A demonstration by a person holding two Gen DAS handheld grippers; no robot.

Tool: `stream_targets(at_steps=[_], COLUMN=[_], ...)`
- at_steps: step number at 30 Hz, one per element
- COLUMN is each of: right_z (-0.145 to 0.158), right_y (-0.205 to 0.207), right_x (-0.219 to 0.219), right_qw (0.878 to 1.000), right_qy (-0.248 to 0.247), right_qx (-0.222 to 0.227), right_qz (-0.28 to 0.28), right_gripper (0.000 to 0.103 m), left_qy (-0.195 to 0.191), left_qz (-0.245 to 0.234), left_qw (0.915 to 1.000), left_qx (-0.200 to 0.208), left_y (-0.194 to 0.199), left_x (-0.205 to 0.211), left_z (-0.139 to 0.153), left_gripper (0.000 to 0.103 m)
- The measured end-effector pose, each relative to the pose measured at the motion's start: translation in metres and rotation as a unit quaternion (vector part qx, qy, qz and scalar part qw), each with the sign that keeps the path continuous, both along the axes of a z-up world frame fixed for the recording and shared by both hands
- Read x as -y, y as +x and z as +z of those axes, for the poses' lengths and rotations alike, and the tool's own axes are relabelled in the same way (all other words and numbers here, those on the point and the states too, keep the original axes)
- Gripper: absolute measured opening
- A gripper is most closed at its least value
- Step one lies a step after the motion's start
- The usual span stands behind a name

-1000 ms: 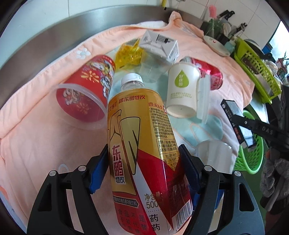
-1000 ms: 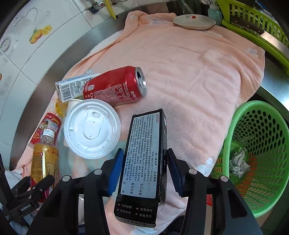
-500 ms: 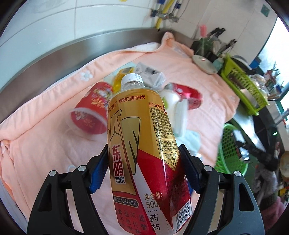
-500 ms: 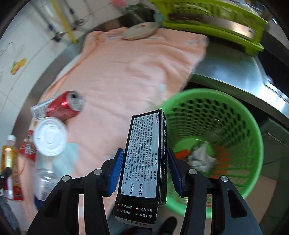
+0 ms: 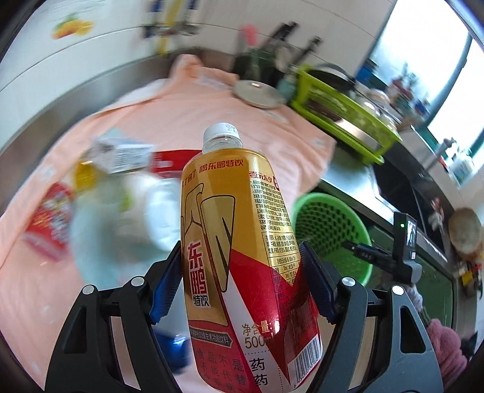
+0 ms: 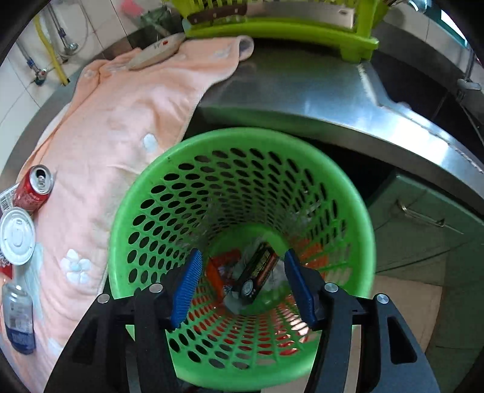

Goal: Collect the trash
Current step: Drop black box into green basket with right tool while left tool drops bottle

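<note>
My left gripper [image 5: 242, 287] is shut on a gold and red drink bottle [image 5: 236, 257] with a white cap, held above the pink towel [image 5: 211, 99]. My right gripper [image 6: 243, 287] is open and empty, straight above the green mesh basket [image 6: 145, 208]. A black box [image 6: 257, 272] lies at the bottom of the basket on crumpled trash. The basket [image 5: 329, 223] also shows in the left wrist view, right of the bottle, with the right gripper [image 5: 378, 257] over it.
On the towel [image 6: 121, 121] lie a red can [image 6: 33, 189], a white-lidded cup [image 6: 16, 235] and a clear bottle [image 6: 18, 314]. A blurred carton [image 5: 121, 154] and red cup [image 5: 48, 223] lie left. A green dish rack [image 6: 272, 27] and plate [image 6: 157, 50] stand behind.
My right gripper swung from the towel to above the basket, opened, and the black box dropped in. My left gripper lifted the bottle and turned right toward the basket.
</note>
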State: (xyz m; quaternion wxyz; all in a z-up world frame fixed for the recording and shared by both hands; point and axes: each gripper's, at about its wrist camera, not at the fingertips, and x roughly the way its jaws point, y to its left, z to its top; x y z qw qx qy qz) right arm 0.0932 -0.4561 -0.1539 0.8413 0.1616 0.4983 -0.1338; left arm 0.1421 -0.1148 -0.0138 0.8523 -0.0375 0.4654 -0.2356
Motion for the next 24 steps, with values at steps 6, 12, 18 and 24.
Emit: stream_targets(at_steps=[6, 12, 18, 24], right_z=[0.035, 0.061, 0.068, 0.064], right_y=[-0.039, -0.069, -0.091, -0.105], right_x=[0.007, 0.002, 0.008, 0.019], right_qw=[0.998, 0.996, 0.995, 0.996], right_qy=[0.001, -0.027, -0.034, -0.03], right_qx=[0.053, 0.086, 0.098, 0.089], right_qz=[0.016, 0.027, 0.011, 0.001], right_gripper=[0.073, 0.086, 0.09, 0.09], left_qy=[0.008, 0.02, 0.047, 0.047], left_qz=[-0.073, -0.123, -0.139, -0.127], left_qw=[0.9972, 0.9915, 0.9873, 0.9865], left_qx=[-0.011, -0.038, -0.061, -0.092], left_y=[0.008, 0.019, 0.028, 0.034], left_x=[0.097, 0.177, 0.23, 0.248], left_z=[-0.026, -0.068, -0.109, -0.136], left_gripper=[0.073, 0.073, 0.073, 0.075])
